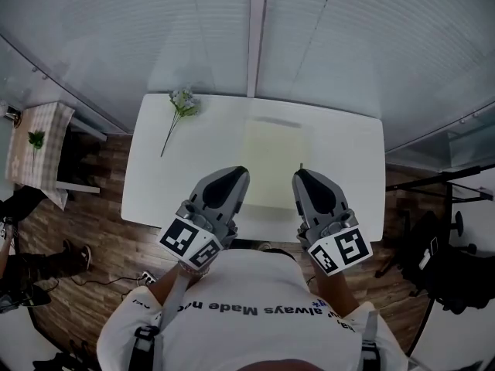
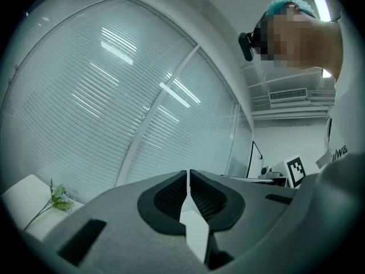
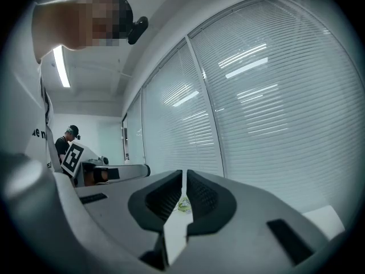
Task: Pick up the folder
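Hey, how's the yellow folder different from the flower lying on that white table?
The pale yellow rectangular folder is a broad flat sheet; the thin-stemmed flower sprig is a slim stalk topped with small pale blossoms. The folder lies at the table's middle, squared to its edges; the flower lies slantwise near the far left corner. Both rest flat on the white table.

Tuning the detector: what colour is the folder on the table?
The folder is pale yellow on the white table; best in head view.
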A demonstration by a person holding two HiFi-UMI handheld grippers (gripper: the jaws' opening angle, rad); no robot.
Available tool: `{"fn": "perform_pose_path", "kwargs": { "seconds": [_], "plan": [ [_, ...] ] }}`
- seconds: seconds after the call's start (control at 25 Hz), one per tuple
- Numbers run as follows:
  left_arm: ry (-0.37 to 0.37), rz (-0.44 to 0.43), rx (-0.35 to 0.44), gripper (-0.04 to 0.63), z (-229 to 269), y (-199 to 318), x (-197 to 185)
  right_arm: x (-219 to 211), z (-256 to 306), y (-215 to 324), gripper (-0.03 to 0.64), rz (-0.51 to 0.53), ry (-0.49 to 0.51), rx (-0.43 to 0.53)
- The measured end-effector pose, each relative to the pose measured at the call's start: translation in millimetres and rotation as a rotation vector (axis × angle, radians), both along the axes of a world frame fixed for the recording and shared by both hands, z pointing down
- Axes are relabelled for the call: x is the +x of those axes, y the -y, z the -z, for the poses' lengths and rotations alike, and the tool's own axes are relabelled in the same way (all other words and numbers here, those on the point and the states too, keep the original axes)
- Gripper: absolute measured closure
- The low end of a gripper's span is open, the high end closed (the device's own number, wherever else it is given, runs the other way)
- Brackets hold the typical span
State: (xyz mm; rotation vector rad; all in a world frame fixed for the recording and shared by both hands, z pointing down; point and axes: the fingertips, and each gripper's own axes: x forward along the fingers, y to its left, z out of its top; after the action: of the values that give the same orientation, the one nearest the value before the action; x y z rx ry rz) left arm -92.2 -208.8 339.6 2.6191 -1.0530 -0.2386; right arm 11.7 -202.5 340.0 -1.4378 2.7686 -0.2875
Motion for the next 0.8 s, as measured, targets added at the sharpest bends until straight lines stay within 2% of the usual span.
{"fn": "perform_pose_path", "kwargs": {
  "seconds": [0.44, 0.8],
  "plan": [
    [0.001, -0.032, 0.011, 0.572, 5.4, 21.1, 16.1, 9.7, 5.6, 15.5, 0.589, -0.031, 0.021, 0.015],
    [0.0, 0.006, 0.036, 0.574, 18.4, 17.8, 39.3, 44.9, 15.8, 9.5, 0.589, -0.037, 0.013, 0.042]
  ]
}}
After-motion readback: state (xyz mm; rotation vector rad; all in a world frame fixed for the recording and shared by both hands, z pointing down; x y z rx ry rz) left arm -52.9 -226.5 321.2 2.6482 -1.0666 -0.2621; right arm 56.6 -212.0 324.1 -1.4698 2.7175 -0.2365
